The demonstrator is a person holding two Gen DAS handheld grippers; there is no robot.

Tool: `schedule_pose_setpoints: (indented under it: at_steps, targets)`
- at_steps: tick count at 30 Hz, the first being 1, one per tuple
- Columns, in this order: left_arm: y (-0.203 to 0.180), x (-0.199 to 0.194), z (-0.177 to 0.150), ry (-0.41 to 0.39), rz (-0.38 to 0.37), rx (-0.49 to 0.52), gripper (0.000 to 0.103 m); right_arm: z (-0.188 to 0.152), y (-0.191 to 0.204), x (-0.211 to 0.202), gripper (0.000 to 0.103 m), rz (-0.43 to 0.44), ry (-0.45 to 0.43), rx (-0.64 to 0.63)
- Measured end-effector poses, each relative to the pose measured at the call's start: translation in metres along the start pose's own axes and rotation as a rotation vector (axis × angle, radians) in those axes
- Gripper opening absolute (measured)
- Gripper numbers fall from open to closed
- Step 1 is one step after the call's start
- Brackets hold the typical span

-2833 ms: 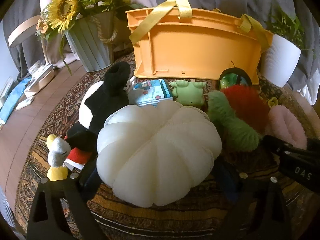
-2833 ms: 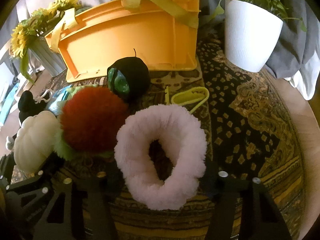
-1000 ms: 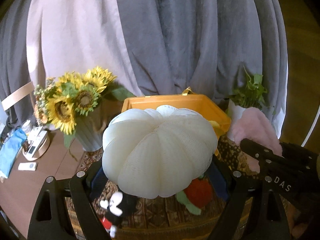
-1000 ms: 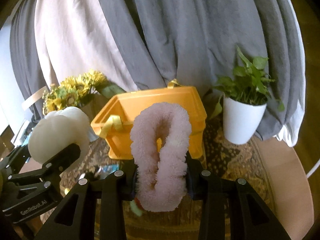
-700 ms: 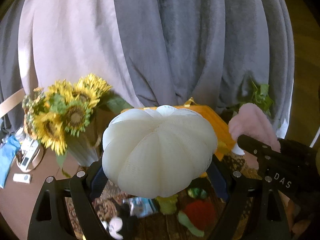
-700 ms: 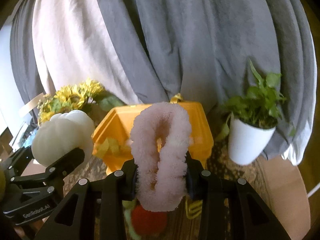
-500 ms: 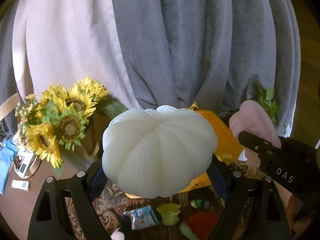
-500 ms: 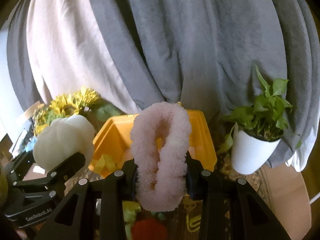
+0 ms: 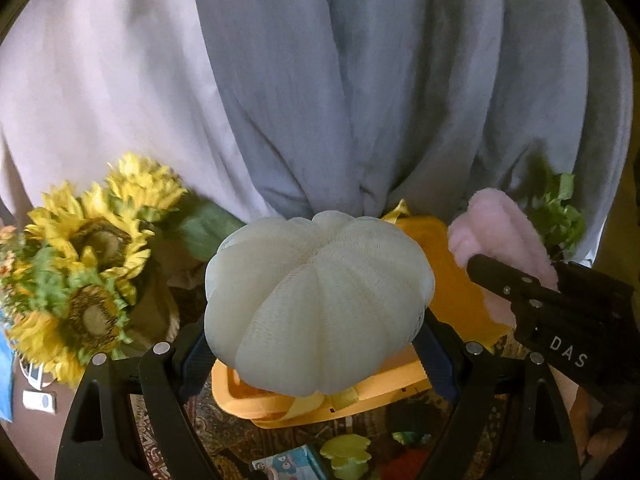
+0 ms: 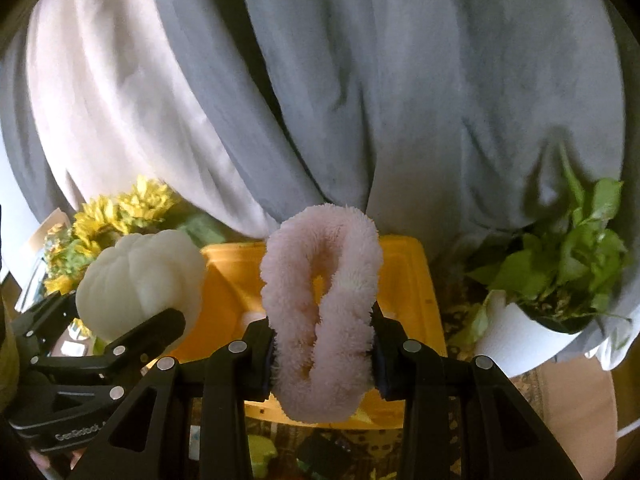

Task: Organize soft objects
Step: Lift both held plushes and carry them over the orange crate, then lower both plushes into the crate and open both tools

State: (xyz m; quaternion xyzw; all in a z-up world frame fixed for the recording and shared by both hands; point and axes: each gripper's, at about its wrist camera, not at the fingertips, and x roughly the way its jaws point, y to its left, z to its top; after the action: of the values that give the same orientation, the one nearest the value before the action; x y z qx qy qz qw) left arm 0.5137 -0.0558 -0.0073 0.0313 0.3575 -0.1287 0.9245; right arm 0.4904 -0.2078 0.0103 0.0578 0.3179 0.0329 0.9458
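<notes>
**Holding two soft things above one orange bin**

Gripping with both hands, I have one soft item in each tool. My left tool (image 9: pixel 318 344) is pinched on one white pumpkin-shaped cushion (image 9: pixel 318 300), its ribbed body bulging out between the two fingers. My right tool (image 10: pixel 322 354) is pressed onto one pink fluffy ring (image 10: pixel 322 312), squeezed narrow at the bottom so the ring stands upright with its hole facing me.

Both items hang in the air over one orange bin (image 10: pixel 404 280), which sits on the patterned surface (image 9: pixel 224 440) toward its far edge. From the left wrist view the bin's near rim and two yellow straps (image 9: pixel 308 400) show just under the cushion. From the right wrist view the cushion (image 10: pixel 140 284) is to the left of the ring, over the bin's left end, and the ring is in front of the bin's middle.

On the surface in front of the bin I count one light green plush (image 9: pixel 346 454), one small blue-and-white printed item (image 9: pixel 286 464), and one red fuzzy thing (image 9: pixel 400 466) at the bottom of the frame; a dark item beside them is too dim to name.

One bunch of sunflowers (image 9: pixel 86 276) stands off the bin's left end, and one white pot with a green plant (image 10: pixel 556 280) off its right end. Grey and pale curtains (image 9: pixel 360 80) hang behind.
</notes>
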Motion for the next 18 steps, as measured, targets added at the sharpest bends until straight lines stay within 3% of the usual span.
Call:
schedule_pose_setpoints:
  at_steps: [9, 13, 18]
  targets:
    - [0.008, 0.072, 0.010, 0.235, -0.052, -0.020, 0.091, 0.008, -0.011, 0.068, 0.040, 0.013, 0.207, 0.049]
    - [0.010, 0.097, 0.002, 0.320, -0.052, -0.048, 0.092, 0.003, -0.018, 0.086, 0.059, -0.018, 0.273, 0.065]
    - [0.013, 0.115, -0.009, 0.422, -0.063, -0.062, 0.093, 0.001, -0.023, 0.094, 0.066, -0.045, 0.297, 0.070]
